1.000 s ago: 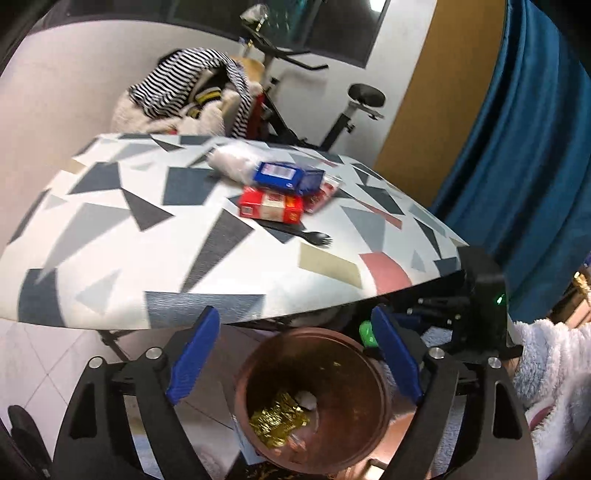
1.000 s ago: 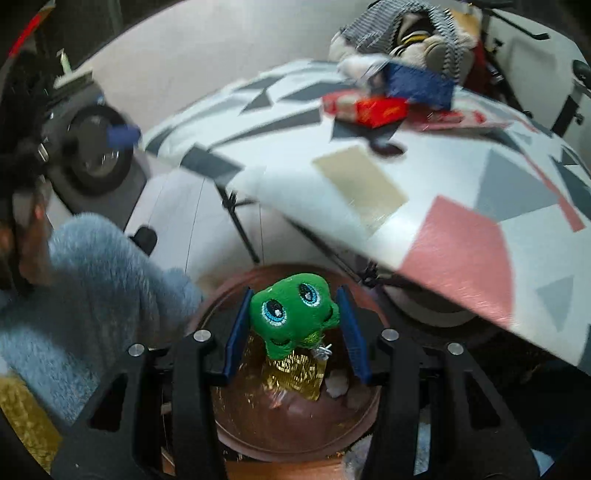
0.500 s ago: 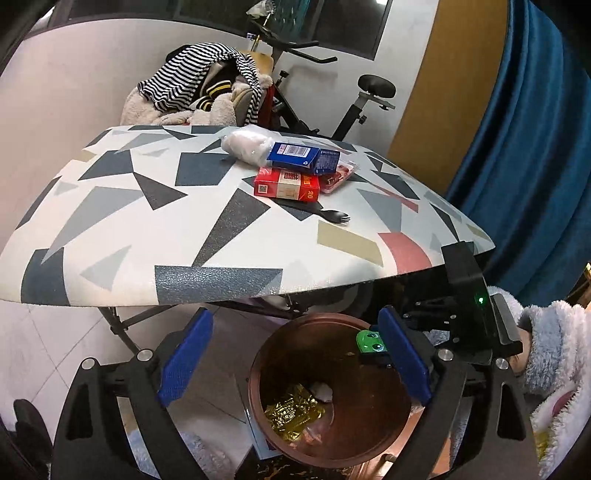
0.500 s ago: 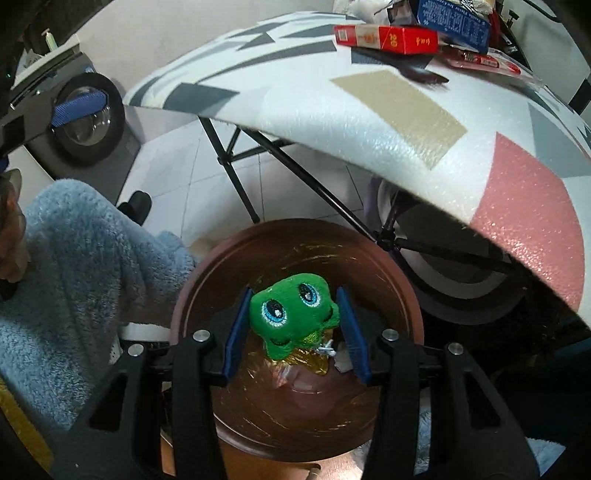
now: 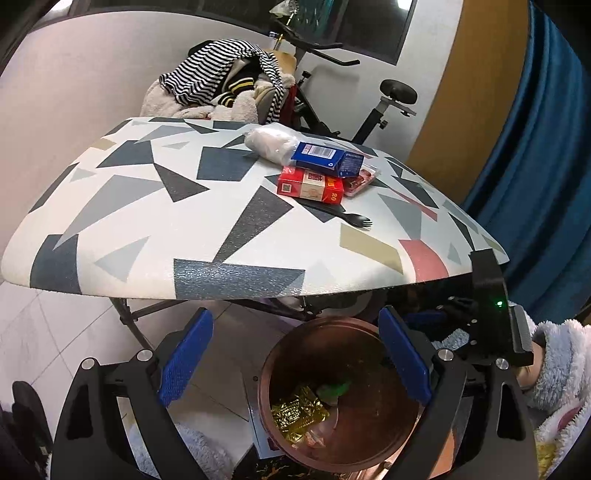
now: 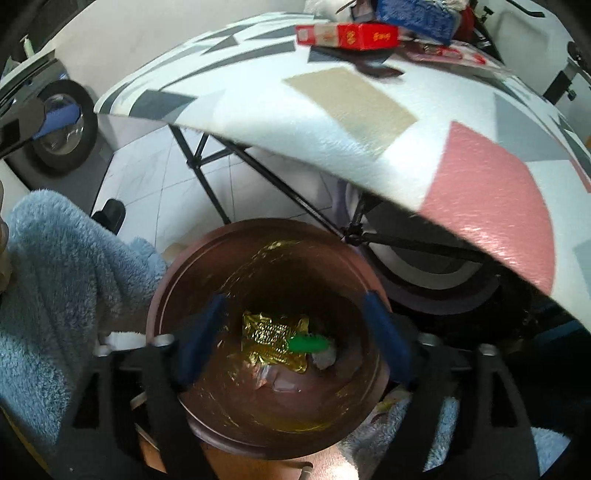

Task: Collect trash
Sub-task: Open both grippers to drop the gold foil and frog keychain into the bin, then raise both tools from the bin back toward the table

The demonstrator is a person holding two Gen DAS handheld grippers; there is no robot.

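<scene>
A copper-brown bin (image 6: 177, 295) (image 5: 384, 454) stands on the floor under the table's edge. Inside it lie a gold foil wrapper (image 6: 269, 336) (image 5: 295, 413) and a small green plush frog (image 6: 308, 343) (image 5: 334, 388). My right gripper (image 6: 295, 339) hangs over the bin's mouth, jaws opening wide, nothing between them; the frog lies loose below. My left gripper (image 5: 295, 358) is open and empty above the bin's near side. On the patterned table (image 5: 147, 221) remain a red box (image 5: 314, 186) (image 6: 351, 35), a blue box (image 5: 325, 158), a white bag (image 5: 269, 144) and a black spork (image 5: 343, 212).
A person's fluffy blue sleeve (image 6: 55, 277) lies left of the bin. Folding table legs (image 6: 210, 184) stand behind the bin. An exercise bike (image 5: 369, 107) and a chair heaped with striped clothes (image 5: 221, 85) stand past the table. A blue curtain (image 5: 546, 147) hangs at right.
My right gripper sank toward the bin and opened; the green frog left its fingers and dropped into the bin beside the gold wrapper. The left gripper stayed open and barely moved.
</scene>
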